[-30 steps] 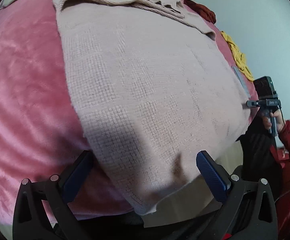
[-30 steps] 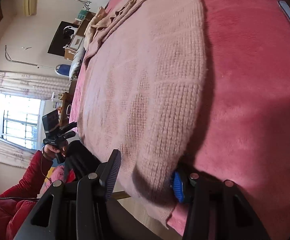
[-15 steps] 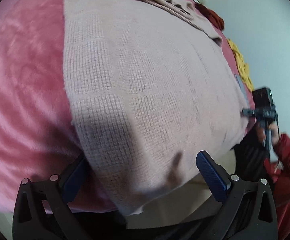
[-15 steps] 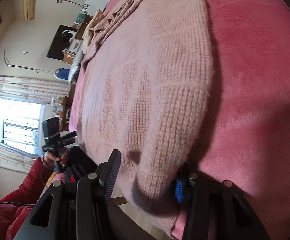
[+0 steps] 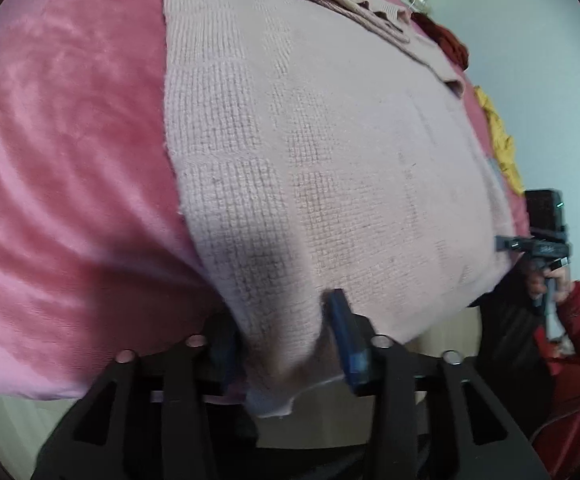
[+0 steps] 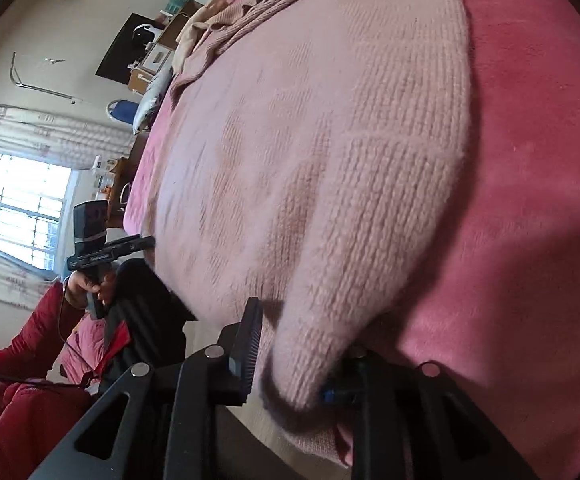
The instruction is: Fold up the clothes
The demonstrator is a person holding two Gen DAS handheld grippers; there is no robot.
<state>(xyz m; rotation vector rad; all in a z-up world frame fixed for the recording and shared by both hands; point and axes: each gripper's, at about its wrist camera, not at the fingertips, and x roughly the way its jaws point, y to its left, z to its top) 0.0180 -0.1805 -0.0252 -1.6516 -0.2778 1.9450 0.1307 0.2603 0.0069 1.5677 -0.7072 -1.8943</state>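
A pale pink knit sweater (image 5: pixel 329 160) lies flat on the pink fleece bed cover (image 5: pixel 70 160), its hem hanging over the near edge. My left gripper (image 5: pixel 284 344) is at the hem's left corner. Its jaws are closing, and a bunched fold of knit fills the gap between the blue pads (image 5: pixel 345 340). In the right wrist view the same sweater (image 6: pixel 329 160) runs up the bed cover (image 6: pixel 529 160). My right gripper (image 6: pixel 293 368) is at the other hem corner. Its jaws are closing too, with a thick roll of knit pinched between them.
A yellow garment (image 5: pixel 501 148) and a dark red one (image 5: pixel 449 44) lie near the far right bed edge. A beige garment (image 6: pixel 194 36) sits at the head end. A red sleeve (image 6: pixel 30 340), a bright window (image 6: pixel 18 216) and bare floor (image 5: pixel 329 428) lie beyond the bed's edge.
The left jaws came in from wide open and now squeeze a fold of the hem. The right jaws narrowed on their corner. The knit bunched up at both grippers.
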